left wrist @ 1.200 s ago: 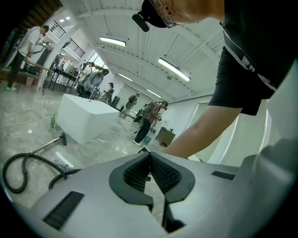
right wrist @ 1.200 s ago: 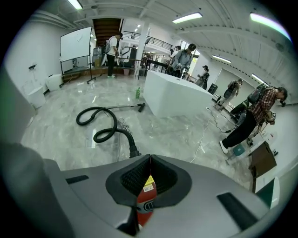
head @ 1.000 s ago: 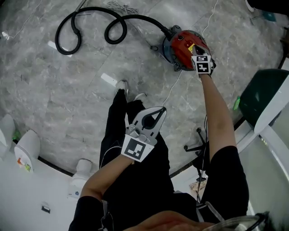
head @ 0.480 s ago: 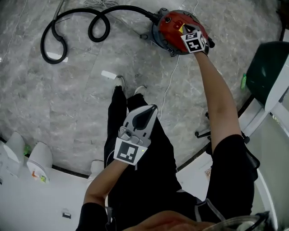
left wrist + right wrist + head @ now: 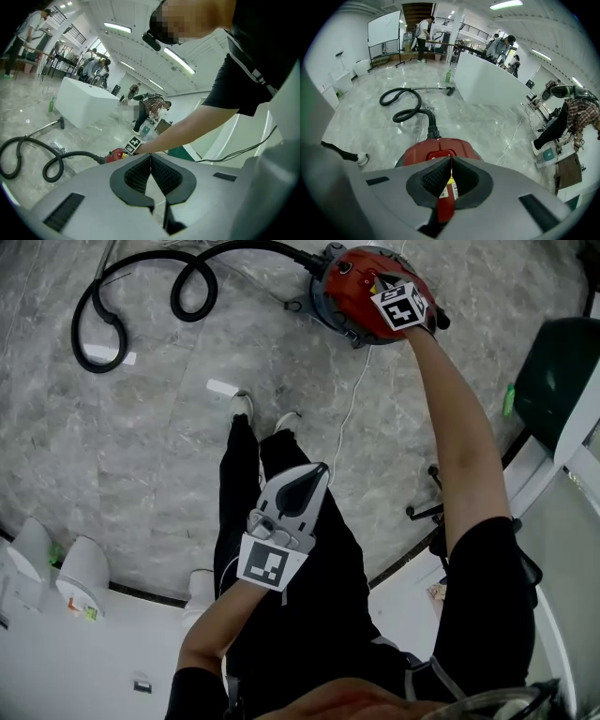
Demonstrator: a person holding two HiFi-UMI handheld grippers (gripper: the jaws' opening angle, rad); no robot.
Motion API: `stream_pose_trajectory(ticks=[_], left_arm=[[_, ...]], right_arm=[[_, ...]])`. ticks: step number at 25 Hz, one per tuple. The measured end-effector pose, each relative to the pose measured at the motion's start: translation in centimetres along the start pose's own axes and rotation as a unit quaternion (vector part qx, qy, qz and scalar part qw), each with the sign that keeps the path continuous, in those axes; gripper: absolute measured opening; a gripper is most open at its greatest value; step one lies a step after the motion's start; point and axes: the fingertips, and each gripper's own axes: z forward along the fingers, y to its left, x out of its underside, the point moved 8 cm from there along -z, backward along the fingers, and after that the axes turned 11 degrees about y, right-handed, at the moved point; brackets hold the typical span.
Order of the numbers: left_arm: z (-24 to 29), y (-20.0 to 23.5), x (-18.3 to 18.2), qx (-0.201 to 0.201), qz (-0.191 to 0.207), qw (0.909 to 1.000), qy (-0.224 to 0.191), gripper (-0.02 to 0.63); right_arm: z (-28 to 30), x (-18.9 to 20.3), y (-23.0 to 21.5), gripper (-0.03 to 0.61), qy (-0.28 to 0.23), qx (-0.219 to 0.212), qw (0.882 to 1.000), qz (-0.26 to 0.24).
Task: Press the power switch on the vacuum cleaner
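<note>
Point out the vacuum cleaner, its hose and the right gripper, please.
vacuum cleaner [image 5: 354,289], head view, red top of its body.
hose [image 5: 431,123], right gripper view, the end nearest the red body.
right gripper [image 5: 450,160], right gripper view, where its closed jaw tips meet.

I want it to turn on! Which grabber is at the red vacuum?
The right gripper, over the vacuum cleaner; the left gripper is back by the legs.

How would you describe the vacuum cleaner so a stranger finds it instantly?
Start at the grey marble floor and follow the looping black hose to its end. There sits the vacuum cleaner, a round red canister on a dark base, unlike the black hose and white cable beside it.
</note>
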Motion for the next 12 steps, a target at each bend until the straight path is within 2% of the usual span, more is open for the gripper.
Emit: stream_pose_trajectory(ticks=[3, 8, 12], left_arm=[[0.2, -0.1, 0.4, -0.001, -0.011, 0.9999, 0.005, 0.018], [0.3, 0.5, 1.5, -0.002, -0.008, 0.9999, 0.014, 0.018], [0.4, 1.2, 2.7, -0.010, -0.045, 0.9987, 0.024, 0.018]], right_arm=[[0.6, -0.3, -0.2, 0.018, -0.003, -0.011, 1.000, -0.001], [1.3, -0.6, -0.6, 0.018, 0.014, -0.013, 1.000, -0.014], [1.6, -1.0, -0.4, 0.018, 0.030, 0.005, 0.999, -0.029]])
